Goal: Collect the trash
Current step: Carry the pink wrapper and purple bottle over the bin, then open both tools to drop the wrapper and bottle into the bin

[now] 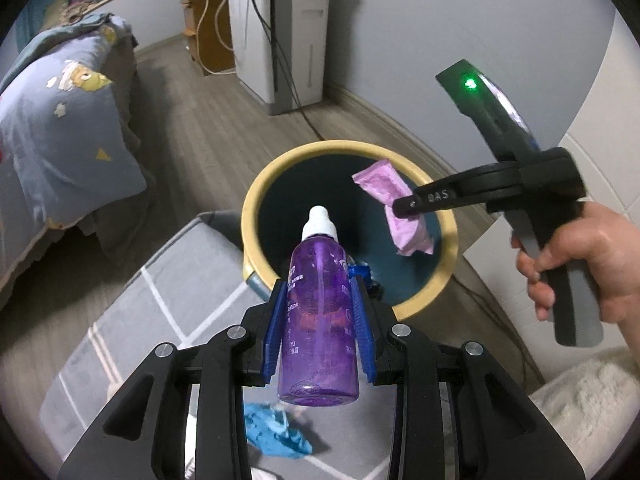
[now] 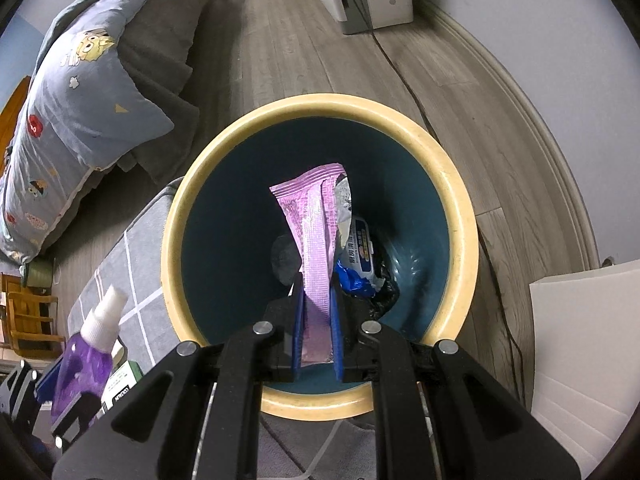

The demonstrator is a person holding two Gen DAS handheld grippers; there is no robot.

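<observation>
Over the open bin (image 2: pixel 456 184), the right gripper (image 2: pixel 318 300) pinches a pink wrapper (image 2: pixel 316 232) flat between its blue fingers (image 2: pixel 335 320), the wrapper hanging above trash already lying at the bottom. Just beside the bin's near rim, the left gripper (image 1: pixel 320 304) grips a purple bottle (image 1: pixel 320 320) around its body, white cap pointing toward the bin. A blue crumpled scrap (image 1: pixel 276 436) lies on the grey rug (image 1: pixel 160 320) below.

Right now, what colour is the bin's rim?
Pale yellow rim around a dark teal inside; the right wrist view shows it best.
</observation>
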